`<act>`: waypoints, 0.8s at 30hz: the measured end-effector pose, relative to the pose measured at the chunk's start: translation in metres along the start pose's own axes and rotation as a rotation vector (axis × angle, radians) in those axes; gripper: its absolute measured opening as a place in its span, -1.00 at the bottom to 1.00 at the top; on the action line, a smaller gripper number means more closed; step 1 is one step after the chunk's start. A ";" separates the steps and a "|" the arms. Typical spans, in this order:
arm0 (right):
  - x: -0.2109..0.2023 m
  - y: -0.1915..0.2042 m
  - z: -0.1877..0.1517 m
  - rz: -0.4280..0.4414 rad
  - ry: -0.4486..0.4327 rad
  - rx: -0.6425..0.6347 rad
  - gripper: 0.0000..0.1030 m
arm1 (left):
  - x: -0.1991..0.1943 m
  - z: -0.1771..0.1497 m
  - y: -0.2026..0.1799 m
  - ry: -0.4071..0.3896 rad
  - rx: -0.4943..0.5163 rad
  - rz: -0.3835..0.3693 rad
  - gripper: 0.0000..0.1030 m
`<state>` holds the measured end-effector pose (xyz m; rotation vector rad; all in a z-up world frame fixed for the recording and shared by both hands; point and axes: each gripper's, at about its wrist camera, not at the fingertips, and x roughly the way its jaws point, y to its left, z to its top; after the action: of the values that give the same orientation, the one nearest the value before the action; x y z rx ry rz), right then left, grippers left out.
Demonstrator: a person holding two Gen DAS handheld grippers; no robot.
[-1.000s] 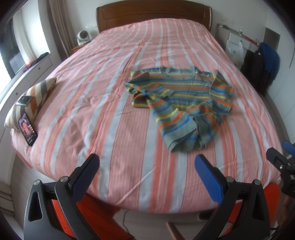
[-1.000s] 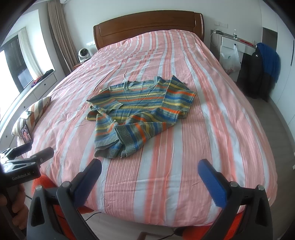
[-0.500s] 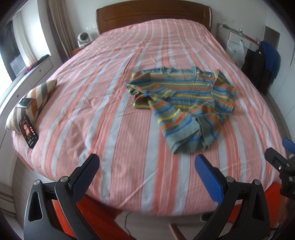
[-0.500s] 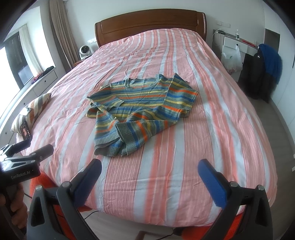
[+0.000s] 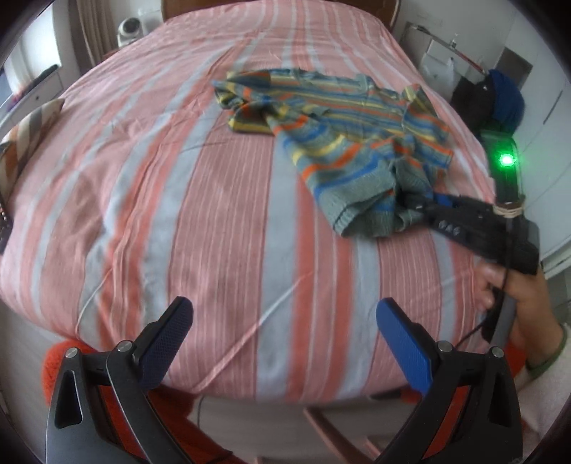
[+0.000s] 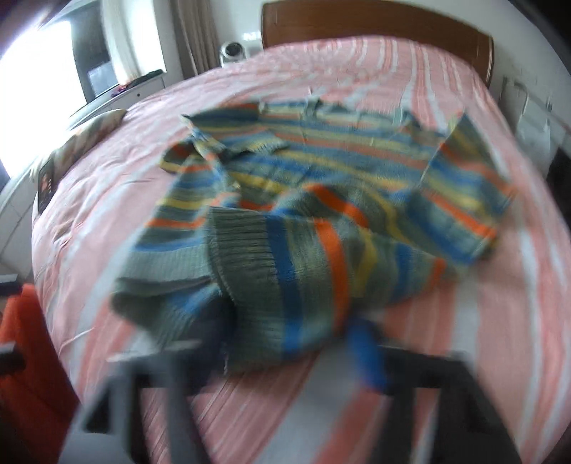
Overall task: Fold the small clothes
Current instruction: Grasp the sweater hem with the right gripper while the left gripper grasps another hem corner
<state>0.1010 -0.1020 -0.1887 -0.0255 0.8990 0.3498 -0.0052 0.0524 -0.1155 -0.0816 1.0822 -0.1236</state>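
Now the right tongs (image 5: 415,207) have reached the striped knit sweater's (image 5: 342,135) near hem, grip unclear through blur, while the left tongs (image 5: 285,342) hang wide before it, so folding can begin.

A bed (image 5: 221,200) with a pink-and-white striped cover and a wooden headboard (image 6: 374,26) fills the room; a bright window (image 6: 39,78) and curtain (image 6: 194,35) stand on one side

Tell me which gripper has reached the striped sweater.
The right gripper: its tips meet the striped sweater at its near hem. The left gripper hangs open, short of it.
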 end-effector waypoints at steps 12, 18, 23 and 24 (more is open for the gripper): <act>-0.066 -0.068 -0.085 0.047 -0.005 0.254 -0.11 | 0.056 0.084 -0.032 0.027 -0.047 -0.232 0.98; -0.085 -0.052 -0.098 0.011 -0.047 0.215 0.02 | 0.111 0.125 -0.075 0.112 -0.016 -0.111 0.82; -0.101 -0.055 -0.097 0.019 -0.076 0.218 0.02 | 0.111 0.109 -0.062 0.116 -0.042 -0.159 -0.88; -0.107 -0.057 -0.096 0.044 -0.081 0.240 0.04 | 0.101 0.105 -0.055 0.102 -0.053 -0.179 -0.88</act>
<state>-0.0155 -0.2021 -0.1739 0.2283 0.8573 0.2799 0.1312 -0.0154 -0.1481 -0.2224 1.1789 -0.2622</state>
